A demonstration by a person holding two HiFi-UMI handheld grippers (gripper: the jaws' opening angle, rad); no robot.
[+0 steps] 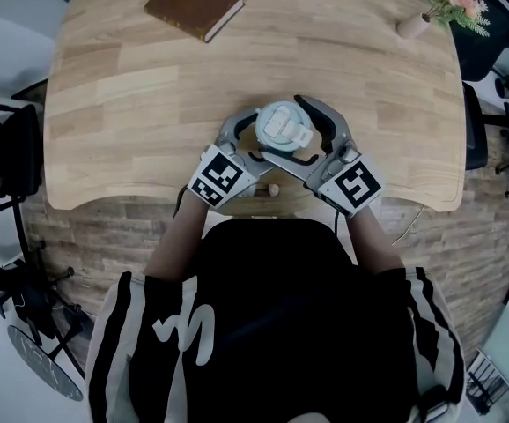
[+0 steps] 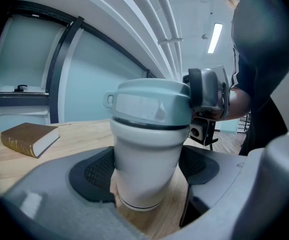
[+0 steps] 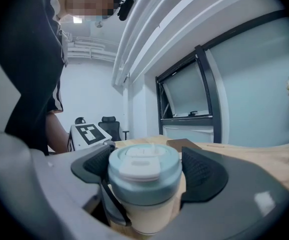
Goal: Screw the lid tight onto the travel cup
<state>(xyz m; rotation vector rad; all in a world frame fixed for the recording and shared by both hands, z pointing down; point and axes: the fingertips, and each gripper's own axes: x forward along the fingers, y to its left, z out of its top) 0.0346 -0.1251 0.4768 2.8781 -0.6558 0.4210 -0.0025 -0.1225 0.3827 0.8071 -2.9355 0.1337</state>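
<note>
The white travel cup (image 2: 145,159) stands on the wooden table (image 1: 131,104) near its front edge, with a pale blue-green lid (image 1: 283,127) on top. My left gripper (image 1: 256,141) comes in from the left. Its pads (image 2: 98,172) press on the cup's white body below the lid (image 2: 149,104). My right gripper (image 1: 314,132) comes in from the right at lid height. Both of its pads (image 3: 202,175) lie against the lid (image 3: 143,168), whose white flip tab (image 3: 139,166) faces up. The two grippers cross close together around the cup.
A brown book (image 1: 193,4) lies at the table's far side; it also shows as the book (image 2: 29,138) in the left gripper view. A small vase of flowers (image 1: 426,18) stands at the far right corner. Black office chairs (image 1: 8,161) flank the table.
</note>
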